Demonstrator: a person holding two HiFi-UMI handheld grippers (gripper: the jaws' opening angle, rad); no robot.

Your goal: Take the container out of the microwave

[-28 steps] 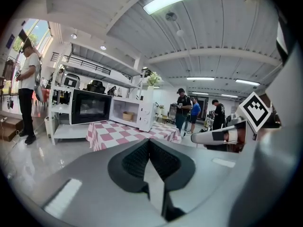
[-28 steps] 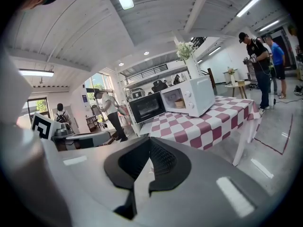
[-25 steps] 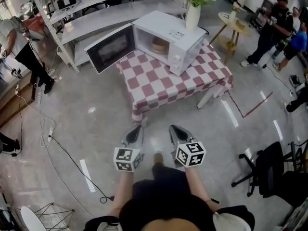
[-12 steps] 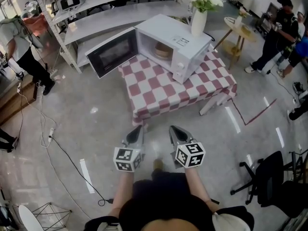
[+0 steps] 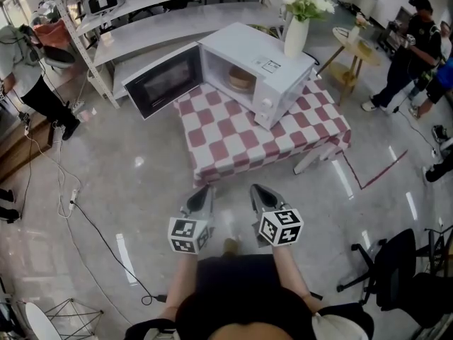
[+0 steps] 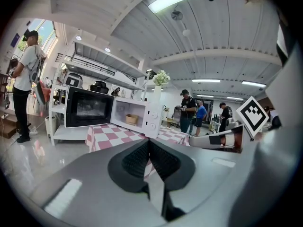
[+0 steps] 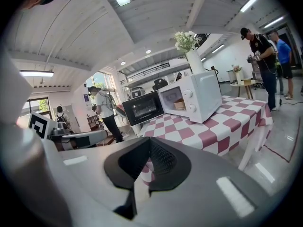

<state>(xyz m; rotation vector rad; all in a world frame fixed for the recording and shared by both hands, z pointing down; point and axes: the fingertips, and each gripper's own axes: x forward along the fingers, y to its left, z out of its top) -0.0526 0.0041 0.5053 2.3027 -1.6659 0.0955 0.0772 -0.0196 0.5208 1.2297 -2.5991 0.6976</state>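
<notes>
Approach phase, well short of the table (image 5: 233,137). Left gripper (image 5: 203,192) and right gripper (image 5: 255,190) side by side, jaws closed together, nothing between them. Container (image 5: 241,78) sitting inside the microwave (image 5: 276,55), door (image 5: 164,82) swung wide to the left. Best to come in square to the opening, spread the jaws before reaching inside, and steer clear of door and nearby vase (image 5: 296,34). Against a second ago: table and microwave nearer, lower in the head view; jaws closed as before.

No lettering is legible anywhere; the small label (image 5: 270,64) atop the white microwave (image 5: 244,47) is too small to read.
</notes>
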